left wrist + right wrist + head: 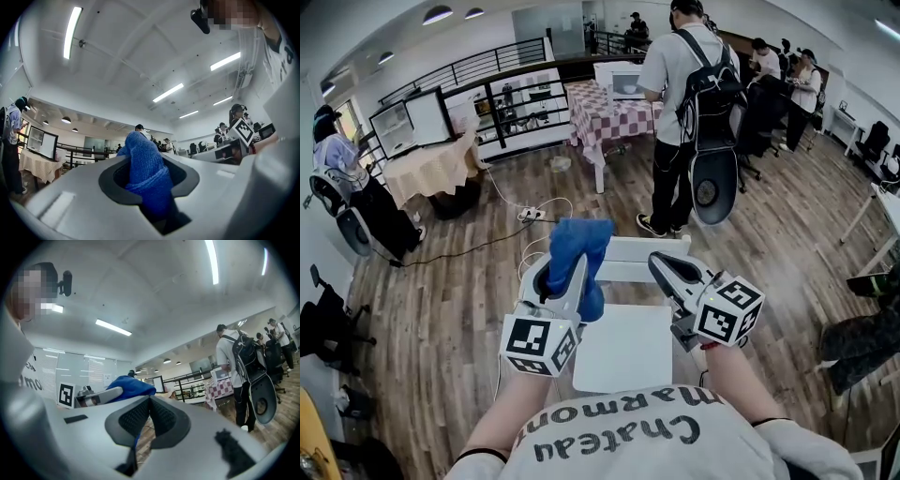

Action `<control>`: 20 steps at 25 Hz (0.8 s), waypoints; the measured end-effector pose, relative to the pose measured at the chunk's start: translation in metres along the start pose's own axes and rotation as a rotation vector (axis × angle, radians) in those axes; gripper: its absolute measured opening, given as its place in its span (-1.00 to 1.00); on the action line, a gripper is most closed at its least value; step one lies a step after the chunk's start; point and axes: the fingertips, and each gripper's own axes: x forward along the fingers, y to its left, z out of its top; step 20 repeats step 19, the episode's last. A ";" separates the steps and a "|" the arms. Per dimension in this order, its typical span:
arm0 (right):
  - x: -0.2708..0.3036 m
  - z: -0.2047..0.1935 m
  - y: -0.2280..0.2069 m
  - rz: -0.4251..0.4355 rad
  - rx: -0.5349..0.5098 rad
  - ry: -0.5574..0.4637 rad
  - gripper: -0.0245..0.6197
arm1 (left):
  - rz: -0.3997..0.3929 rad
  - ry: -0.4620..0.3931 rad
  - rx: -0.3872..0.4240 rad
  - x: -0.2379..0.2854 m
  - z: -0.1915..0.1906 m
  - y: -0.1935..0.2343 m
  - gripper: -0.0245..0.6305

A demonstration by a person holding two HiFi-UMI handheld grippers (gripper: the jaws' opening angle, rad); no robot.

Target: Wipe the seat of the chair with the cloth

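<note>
- Blue cloth (pixel 579 246) is pinched in the left gripper (pixel 566 277). Its bunched end stands up past the fingertips, and a fold hangs down the gripper's right side.
- The left gripper view shows the jaws clamped on the cloth's middle, with fabric filling the gap between the dark pads (pixel 110 180). The ceiling lights fill the background, so this gripper is tilted upward.
- The right gripper (pixel 662 266) is just to the right of the left one, jaws pressed together on nothing. Its own view shows the ribbed pads (pixel 136 416) meeting at the tips.
- A white chair (pixel 623 349) sits below both grippers. The seat lies under and between them, and the backrest rail is just beyond their tips.
- The cloth is raised over the seat's far left part. Whether the hanging fold touches the seat cannot be told.
- Well beyond the grippers, a person (pixel 689 103) with a backpack stands on the wood floor (pixel 450 281) beside a checked table (pixel 605 114).
</note>
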 end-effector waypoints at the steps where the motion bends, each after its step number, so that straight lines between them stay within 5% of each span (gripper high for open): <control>1: -0.002 -0.001 0.001 -0.002 0.002 0.002 -0.88 | -0.001 0.002 -0.001 -0.002 -0.001 -0.002 -0.56; 20: -0.016 -0.003 0.018 -0.008 0.002 0.011 -0.88 | 0.020 -0.001 -0.014 -0.024 0.002 -0.007 -0.56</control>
